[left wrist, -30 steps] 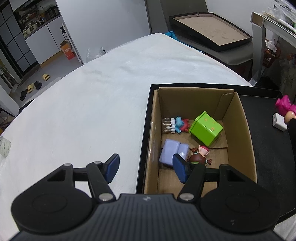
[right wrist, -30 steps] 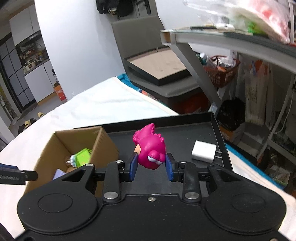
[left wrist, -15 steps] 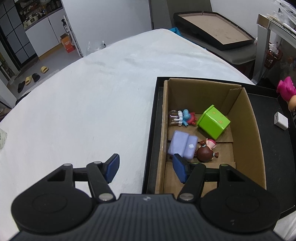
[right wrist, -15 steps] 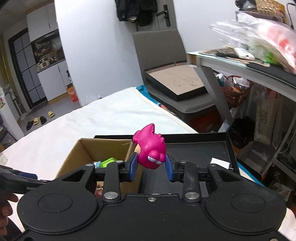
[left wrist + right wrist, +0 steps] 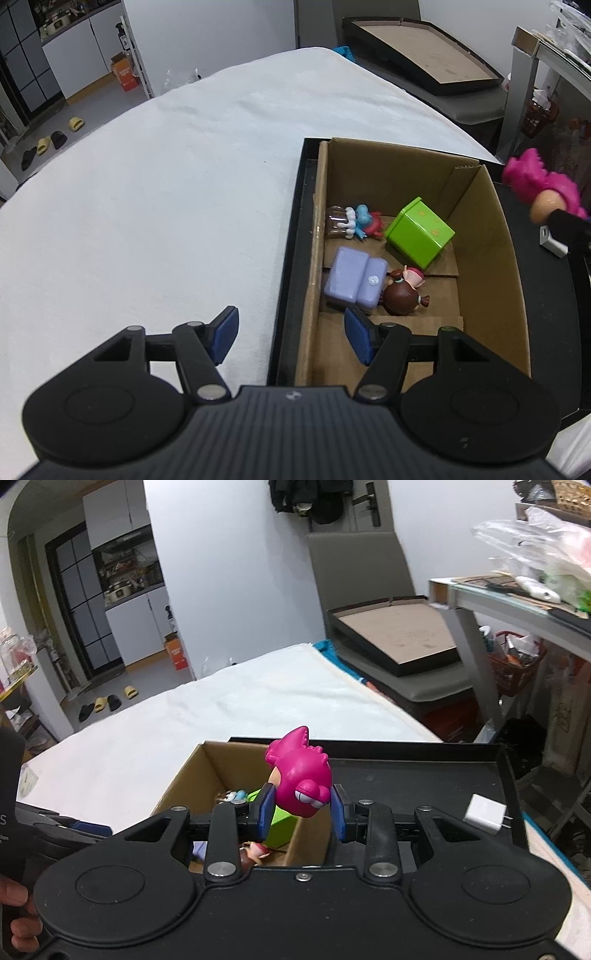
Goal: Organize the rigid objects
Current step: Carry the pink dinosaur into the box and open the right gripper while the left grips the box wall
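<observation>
Right gripper [image 5: 301, 810]: its blue-padded fingers [image 5: 266, 808] are closed on the pink toy head [image 5: 301, 775], one pad at each side, held up in the air over the right-hand wall of the cardboard box [image 5: 207, 771].
Pink toy from the left wrist view: the pink toy head [image 5: 543, 186] shows at the far right edge, just past the box's right wall, above the black tray [image 5: 546, 295].
Left gripper [image 5: 290, 334]: fingers [image 5: 223, 334] spread wide with nothing between them; one pad is over the white sheet, the other over the near end of the cardboard box [image 5: 491, 258].
Box contents: a green cube [image 5: 419, 232] tilted toward the far right, a blue and red figurine [image 5: 352, 223] lying at the far left, a lavender block [image 5: 354, 280] near the left wall, and a brown-haired doll [image 5: 404, 291] touching the lavender block's right side.
Box position: inside the black tray, at its left end.
White charger [image 5: 484, 808]: lying on the tray's bare floor, right of the box and well apart from it.
Surface: the tray rests on a white bed [image 5: 147, 206].
</observation>
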Tool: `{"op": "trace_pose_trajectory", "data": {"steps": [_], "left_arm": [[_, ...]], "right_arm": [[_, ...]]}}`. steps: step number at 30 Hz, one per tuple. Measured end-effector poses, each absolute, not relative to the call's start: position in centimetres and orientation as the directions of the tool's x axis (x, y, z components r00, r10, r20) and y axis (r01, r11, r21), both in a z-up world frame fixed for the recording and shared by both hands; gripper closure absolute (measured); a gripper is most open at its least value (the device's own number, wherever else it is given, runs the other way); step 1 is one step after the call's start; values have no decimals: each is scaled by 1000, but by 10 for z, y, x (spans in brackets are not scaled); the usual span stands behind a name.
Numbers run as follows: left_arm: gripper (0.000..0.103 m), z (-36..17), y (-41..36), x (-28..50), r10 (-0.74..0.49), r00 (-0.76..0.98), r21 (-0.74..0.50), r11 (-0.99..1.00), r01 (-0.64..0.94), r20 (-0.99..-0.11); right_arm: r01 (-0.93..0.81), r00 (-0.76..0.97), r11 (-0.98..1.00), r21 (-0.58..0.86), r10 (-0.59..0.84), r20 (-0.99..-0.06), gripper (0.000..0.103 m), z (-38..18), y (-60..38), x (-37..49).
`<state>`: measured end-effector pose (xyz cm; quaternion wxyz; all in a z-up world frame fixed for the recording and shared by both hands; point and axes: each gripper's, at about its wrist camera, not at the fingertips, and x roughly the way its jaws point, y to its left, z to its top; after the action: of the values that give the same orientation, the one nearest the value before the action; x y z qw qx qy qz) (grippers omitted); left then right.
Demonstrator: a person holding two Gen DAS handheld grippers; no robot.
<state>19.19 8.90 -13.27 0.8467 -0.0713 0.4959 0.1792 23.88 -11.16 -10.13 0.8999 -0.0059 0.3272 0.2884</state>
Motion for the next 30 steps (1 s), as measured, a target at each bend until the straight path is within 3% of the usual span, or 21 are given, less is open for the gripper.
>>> {"op": "trace_pose_trajectory", "data": {"steps": [8, 10, 11, 12, 14, 16, 30], "left_arm": [[42, -138, 94, 188, 211, 456, 21, 922, -387, -865], [48, -140, 95, 186, 198, 461, 2, 920, -391, -865], [56, -141, 96, 185, 186, 463, -13, 919, -394, -867], [71, -143, 97, 185, 174, 460, -26, 918, -396, -871], [85, -147, 98, 185, 147, 447, -51, 915, -401, -882], [92, -148, 98, 184, 138, 448, -60, 914, -401, -883], [94, -141, 94, 183, 147, 448, -47, 918, -394, -882]], "right_arm": [[-566, 583, 809, 160, 530, -616, 71, -108, -91, 233], [-573, 574, 806, 147, 523, -630, 70, -111, -87, 232], [-571, 576, 810, 137, 514, -636, 69, -112, -85, 231], [-570, 578, 812, 126, 505, -641, 69, -114, -84, 231], [-569, 576, 814, 114, 494, -651, 69, -117, -83, 230], [-566, 575, 817, 113, 489, -657, 69, -118, -83, 230], [-553, 586, 822, 136, 499, -638, 69, -109, -90, 230]]}}
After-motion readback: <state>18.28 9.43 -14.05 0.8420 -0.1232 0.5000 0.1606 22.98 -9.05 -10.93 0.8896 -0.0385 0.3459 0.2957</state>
